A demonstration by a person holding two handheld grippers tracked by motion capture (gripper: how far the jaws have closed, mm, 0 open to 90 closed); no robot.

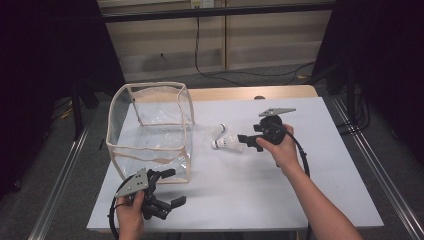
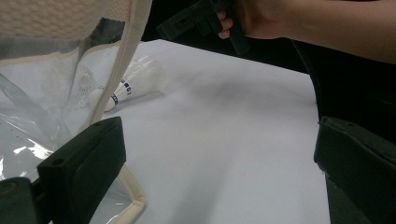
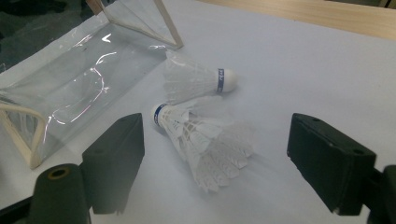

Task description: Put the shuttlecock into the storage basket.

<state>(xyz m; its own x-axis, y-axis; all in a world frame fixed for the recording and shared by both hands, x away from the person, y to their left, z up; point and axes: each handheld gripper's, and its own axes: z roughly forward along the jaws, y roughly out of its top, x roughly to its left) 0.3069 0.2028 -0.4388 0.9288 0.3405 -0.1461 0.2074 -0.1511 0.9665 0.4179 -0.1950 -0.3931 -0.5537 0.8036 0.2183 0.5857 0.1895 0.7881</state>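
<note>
Both hand-held grippers, left and right, gape empty; clear bag blurs one shuttlecock.

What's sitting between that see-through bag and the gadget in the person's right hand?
Two white shuttlecocks lie on the table between the clear bag and the right hand-held gripper. The right gripper view shows them side by side, the nearer between its open jaws.

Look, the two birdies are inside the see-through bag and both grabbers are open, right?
Not quite. The two birdies lie on the white table beside the see-through bag, as the right gripper view shows. Both grabbers, left and right, are open.
</note>
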